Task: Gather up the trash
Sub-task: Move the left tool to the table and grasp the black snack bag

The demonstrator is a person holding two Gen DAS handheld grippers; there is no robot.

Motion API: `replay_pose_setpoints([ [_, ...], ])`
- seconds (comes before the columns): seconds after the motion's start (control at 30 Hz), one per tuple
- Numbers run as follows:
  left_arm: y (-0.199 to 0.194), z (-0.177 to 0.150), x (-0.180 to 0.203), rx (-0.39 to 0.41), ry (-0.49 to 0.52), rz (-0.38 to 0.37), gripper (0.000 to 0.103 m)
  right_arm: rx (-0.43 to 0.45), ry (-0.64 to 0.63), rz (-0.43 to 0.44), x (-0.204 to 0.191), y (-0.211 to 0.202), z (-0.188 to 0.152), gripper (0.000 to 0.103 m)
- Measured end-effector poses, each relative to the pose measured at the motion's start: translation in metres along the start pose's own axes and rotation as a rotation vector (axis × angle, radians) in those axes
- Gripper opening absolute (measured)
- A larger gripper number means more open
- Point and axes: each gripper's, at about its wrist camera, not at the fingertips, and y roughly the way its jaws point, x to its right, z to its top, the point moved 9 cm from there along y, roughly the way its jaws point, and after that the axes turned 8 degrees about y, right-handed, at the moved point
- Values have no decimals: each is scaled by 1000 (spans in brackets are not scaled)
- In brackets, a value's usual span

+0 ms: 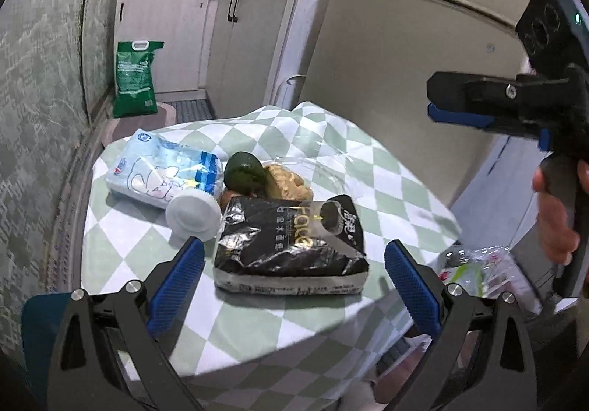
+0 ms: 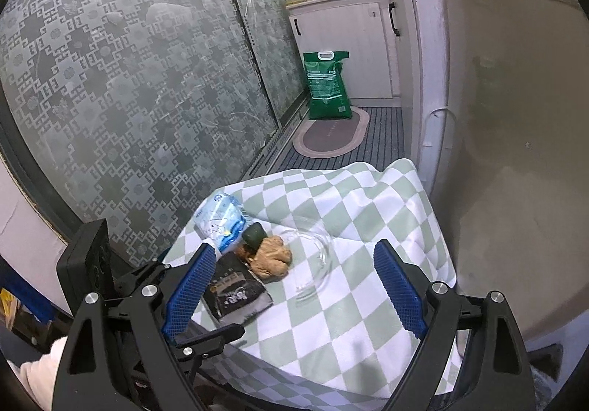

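Both grippers hang above the near edge of the table (image 1: 257, 330), which carries a green-and-white checked cloth. The left gripper (image 1: 294, 285) has its jaws spread wide and holds nothing; the black tissue pack (image 1: 291, 249) lies directly ahead, between the two jaw lines and just beyond the tips. Beyond it sit a white roll (image 1: 191, 215), a blue-and-white tissue pack (image 1: 162, 168), a green avocado (image 1: 244, 173) and a piece of ginger (image 1: 291, 184), these last touching. The right gripper (image 2: 294, 289) also stands open and empty, with a clear plastic wrapper (image 2: 313, 260) ahead between its jaws and the black pack beside its left jaw. Judgement: the wrapper looks the likeliest trash. It is thin and flat on the cloth, so the right jaws should come down steeply over a raised fold and close gently, lest they pinch the cloth and drag the table's contents.
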Motion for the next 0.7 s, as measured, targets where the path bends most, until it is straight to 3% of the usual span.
replay_pose_setpoints([
  [0.13,5,0,2,-9,38,47,95,0,-2,-17,6,4,-1,86],
  [0.2,5,0,0,-12,42,66,81,-17,2,-28,10,10,-3,69],
  [0.27,4,0,-4,-12,18,60,77,-50,10,-29,13,20,-7,61],
  [0.47,1,1,-8,-3,-20,26,73,-122,28,-44,22,52,-18,43],
  [0.7,-7,3,-10,21,-29,19,73,-169,20,-90,28,77,-26,35],
])
